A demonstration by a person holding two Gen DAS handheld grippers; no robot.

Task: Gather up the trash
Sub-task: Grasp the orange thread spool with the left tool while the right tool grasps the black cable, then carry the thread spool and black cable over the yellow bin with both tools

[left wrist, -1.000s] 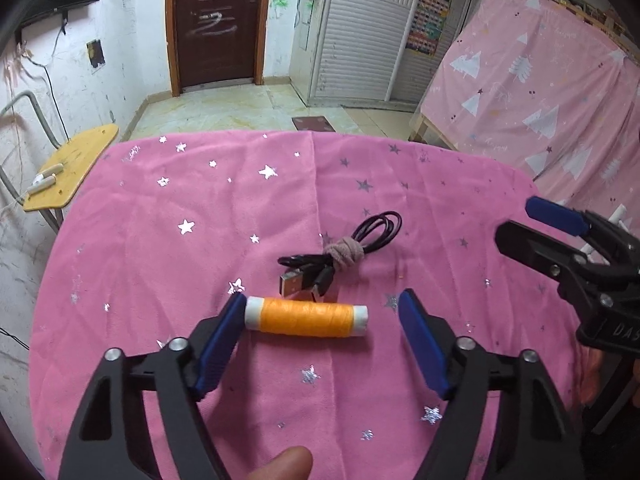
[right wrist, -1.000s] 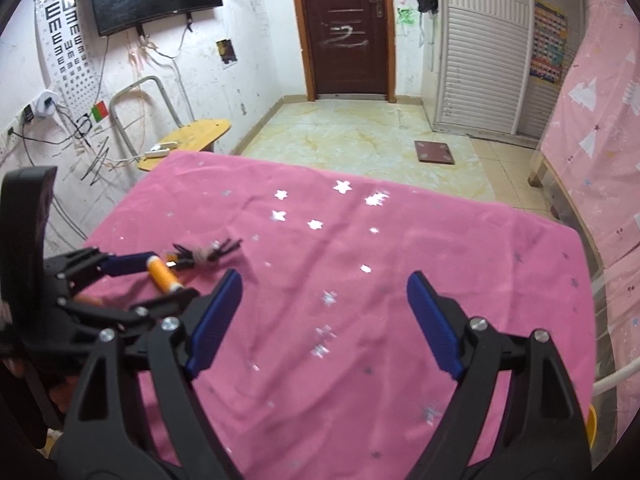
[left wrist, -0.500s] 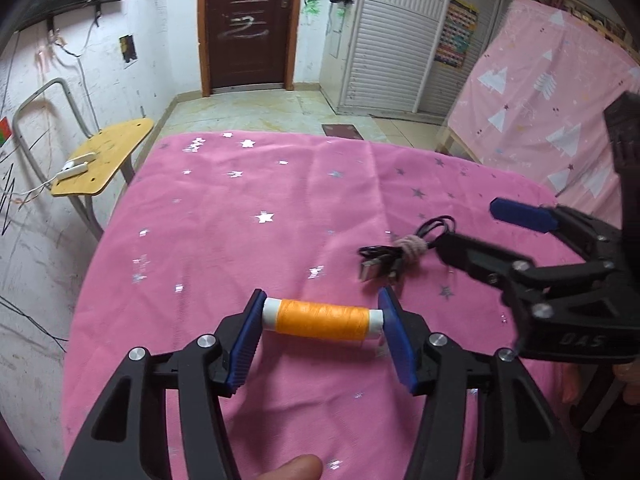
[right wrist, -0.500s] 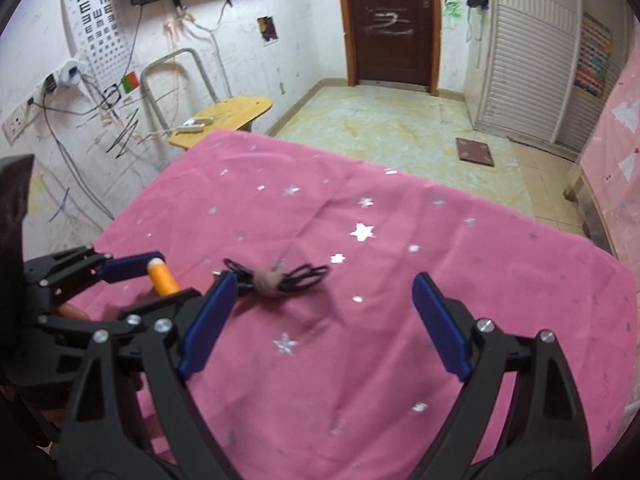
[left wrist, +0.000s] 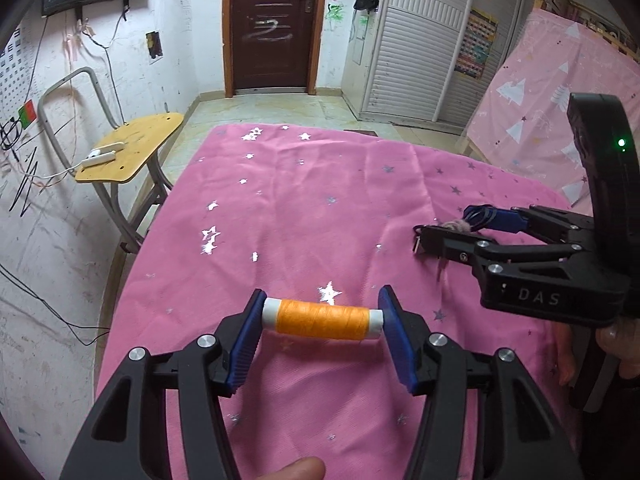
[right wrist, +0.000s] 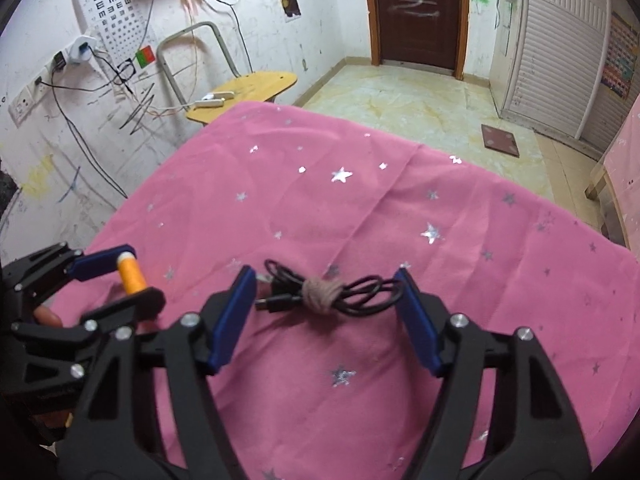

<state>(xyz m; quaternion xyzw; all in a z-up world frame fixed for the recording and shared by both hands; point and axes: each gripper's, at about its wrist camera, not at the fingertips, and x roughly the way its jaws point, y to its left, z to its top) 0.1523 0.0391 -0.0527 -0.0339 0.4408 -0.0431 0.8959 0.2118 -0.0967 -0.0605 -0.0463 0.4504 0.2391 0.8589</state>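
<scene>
An orange thread spool (left wrist: 322, 318) with white ends is gripped end to end by my left gripper (left wrist: 322, 314), held just above the pink star cloth (left wrist: 320, 208). It also shows in the right wrist view (right wrist: 132, 276), inside the left gripper (right wrist: 120, 280). A black USB cable (right wrist: 320, 294), coiled and tied with brown twine, lies on the cloth between the open fingers of my right gripper (right wrist: 326, 300), which straddles it. In the left wrist view the right gripper (left wrist: 460, 232) hides most of the cable (left wrist: 474, 216).
The cloth-covered table (right wrist: 400, 200) drops off at its left and far edges. A yellow wooden chair (left wrist: 128, 152) with a white power strip stands beyond the left edge. A pink-draped surface (left wrist: 560, 112) stands at the right. A brown door (left wrist: 272, 24) is at the back.
My left gripper closed on the orange spool and moved left with it. My right gripper moved in over the cable, fingers now on either side of it and narrowed.
</scene>
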